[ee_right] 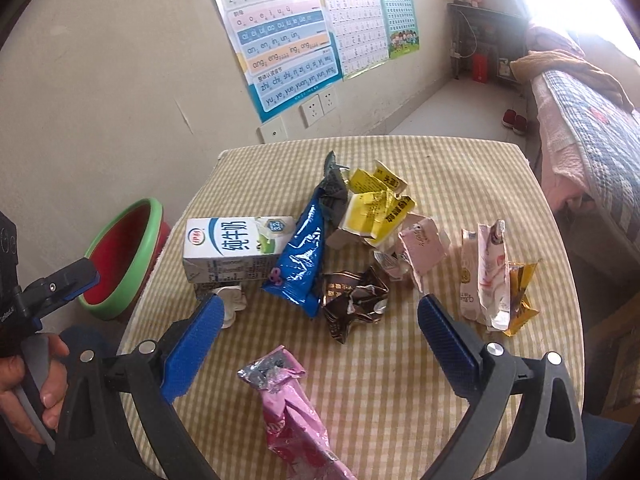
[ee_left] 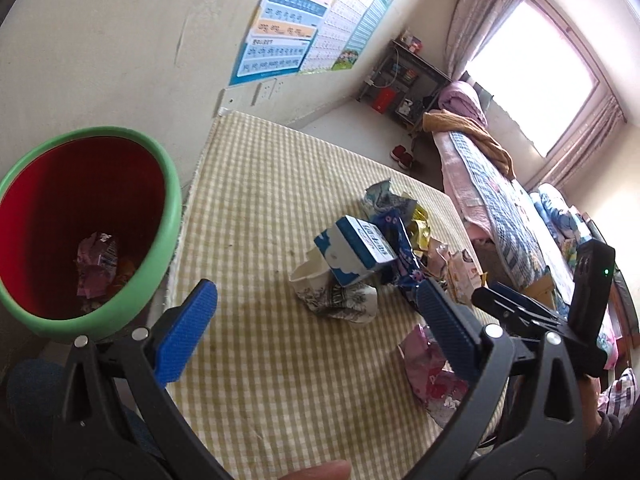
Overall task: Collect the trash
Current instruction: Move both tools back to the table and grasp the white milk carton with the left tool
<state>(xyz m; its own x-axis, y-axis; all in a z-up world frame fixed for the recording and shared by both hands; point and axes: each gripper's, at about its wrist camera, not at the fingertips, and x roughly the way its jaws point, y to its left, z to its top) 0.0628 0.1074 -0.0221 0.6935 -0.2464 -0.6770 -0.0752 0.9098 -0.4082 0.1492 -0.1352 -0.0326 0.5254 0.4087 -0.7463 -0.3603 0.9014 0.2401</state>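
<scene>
Trash lies on a yellow checked table [ee_right: 400, 380]: a white milk carton [ee_right: 236, 248], a blue foil bag [ee_right: 300, 260], yellow wrappers [ee_right: 376, 208], a brown foil wrapper [ee_right: 352, 300], pink-white packets [ee_right: 488, 272] and a pink wrapper [ee_right: 292, 412]. My right gripper [ee_right: 320, 344] is open and empty above the pink wrapper. My left gripper [ee_left: 316, 328] is open and empty over the table's left part, beside the red bin with a green rim [ee_left: 84, 232], which holds some wrappers. The carton [ee_left: 356, 248] and crumpled paper cup [ee_left: 336, 296] lie ahead of it.
The bin [ee_right: 124, 256] stands on the floor left of the table, by the wall. A bed with quilts [ee_left: 500, 184] is to the right. A shelf [ee_left: 400, 84] and red slippers [ee_left: 402, 156] are at the far end. Posters hang on the wall [ee_right: 280, 40].
</scene>
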